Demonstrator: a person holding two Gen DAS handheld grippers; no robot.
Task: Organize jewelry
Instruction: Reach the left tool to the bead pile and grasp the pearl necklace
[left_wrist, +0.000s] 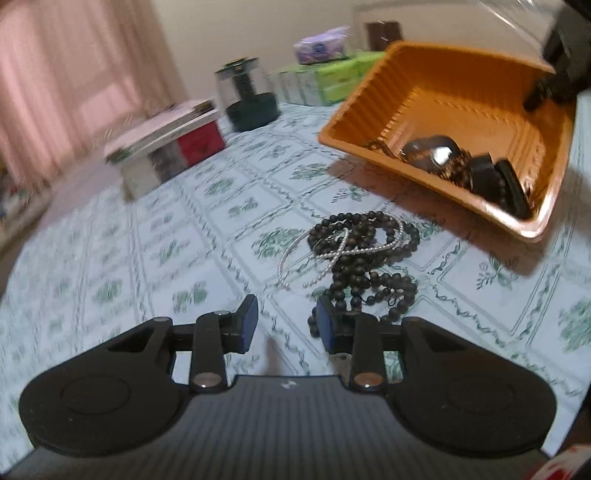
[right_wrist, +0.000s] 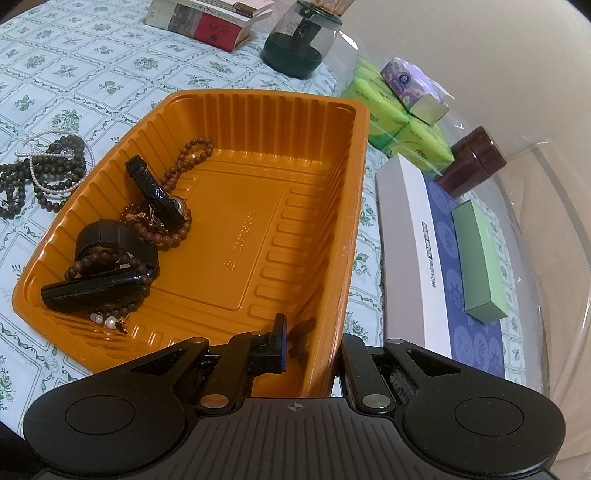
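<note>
A tangle of black bead strands and a thin pearl strand (left_wrist: 365, 251) (right_wrist: 55, 166) lies on the flowered tablecloth. Just short of that pile, my left gripper (left_wrist: 286, 325) hangs open with nothing between its blue pads. The orange plastic tray (left_wrist: 443, 92) (right_wrist: 240, 221) is tilted. It holds a black watch (right_wrist: 155, 192), brown bead bracelets (right_wrist: 192, 155), a black strap (right_wrist: 110, 236) and pearl earrings (right_wrist: 105, 319). My right gripper (right_wrist: 314, 350) is shut on the tray's near wall, one finger inside and one outside. In the left wrist view it shows dark at the tray's far corner (left_wrist: 535, 96).
At the back stand a stack of books (left_wrist: 166, 140) (right_wrist: 210, 22) and a glass jar with a dark green base (left_wrist: 247, 96) (right_wrist: 299, 40). Green tissue packs (right_wrist: 399, 122), a white box (right_wrist: 417, 258), a small green box (right_wrist: 480, 262) and a dark red jar (right_wrist: 472, 162) lie right of the tray.
</note>
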